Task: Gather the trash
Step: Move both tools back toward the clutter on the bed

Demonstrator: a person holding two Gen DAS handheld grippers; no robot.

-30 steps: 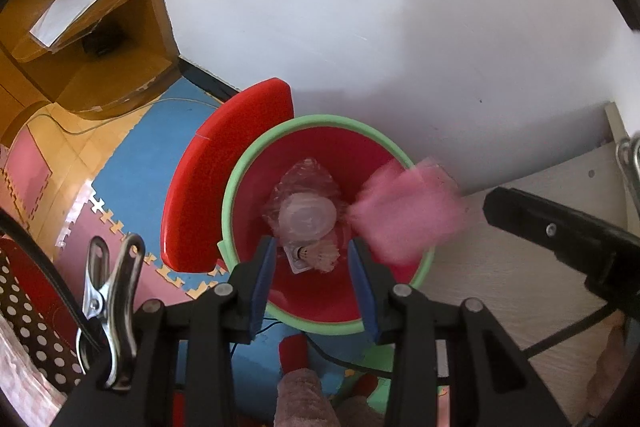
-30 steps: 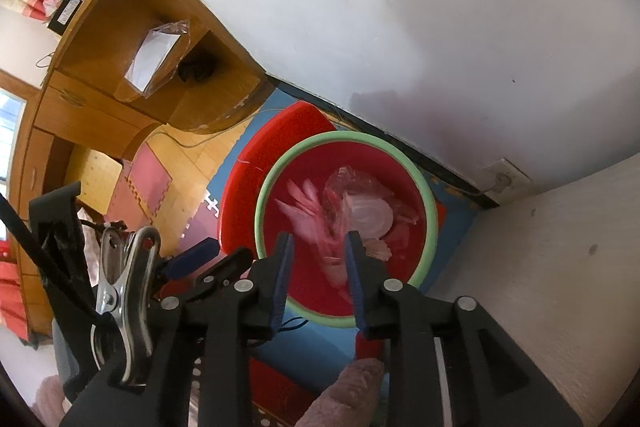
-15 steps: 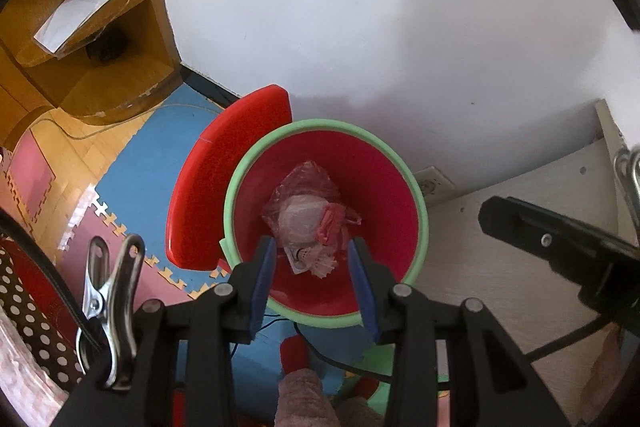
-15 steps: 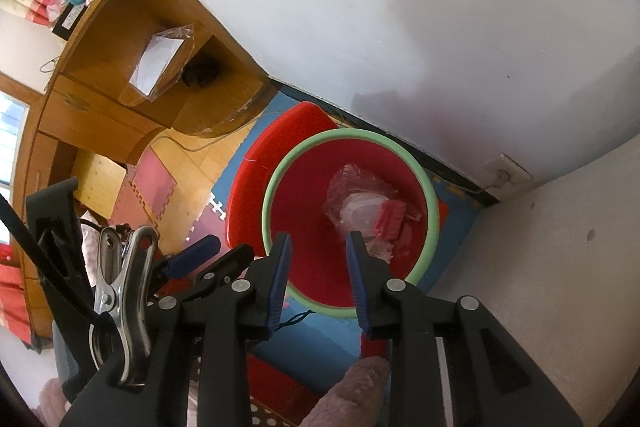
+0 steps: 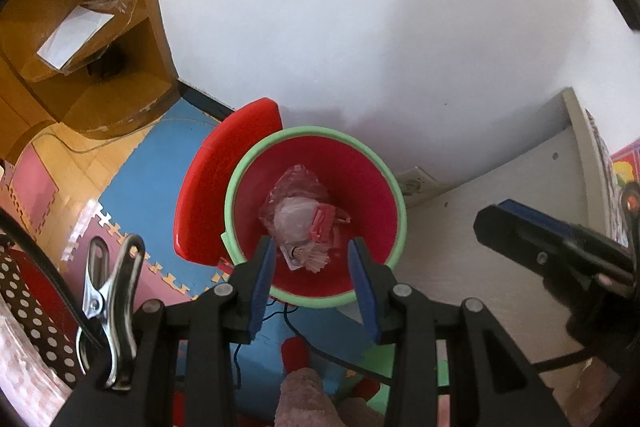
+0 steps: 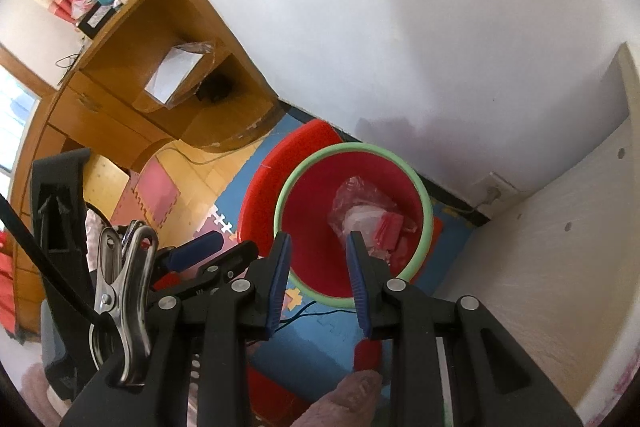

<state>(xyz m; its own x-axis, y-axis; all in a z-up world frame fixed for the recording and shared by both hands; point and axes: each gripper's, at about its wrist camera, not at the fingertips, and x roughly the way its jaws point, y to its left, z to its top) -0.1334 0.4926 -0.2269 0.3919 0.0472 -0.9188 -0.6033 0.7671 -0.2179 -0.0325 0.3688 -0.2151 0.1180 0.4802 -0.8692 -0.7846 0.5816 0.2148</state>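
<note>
The pink wrapper (image 5: 322, 223) dropped a second ago now lies settled in the red bin (image 5: 376, 187). Both the left gripper (image 5: 314, 277) and right gripper (image 6: 318, 271) hang wide and empty above it, so this piece is collected.

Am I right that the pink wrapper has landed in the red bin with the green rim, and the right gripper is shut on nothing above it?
Not quite. The pink wrapper does lie in the red bin with the green rim, but the right gripper is open, not shut: the right wrist view shows its blue pads apart with nothing between them.
</note>
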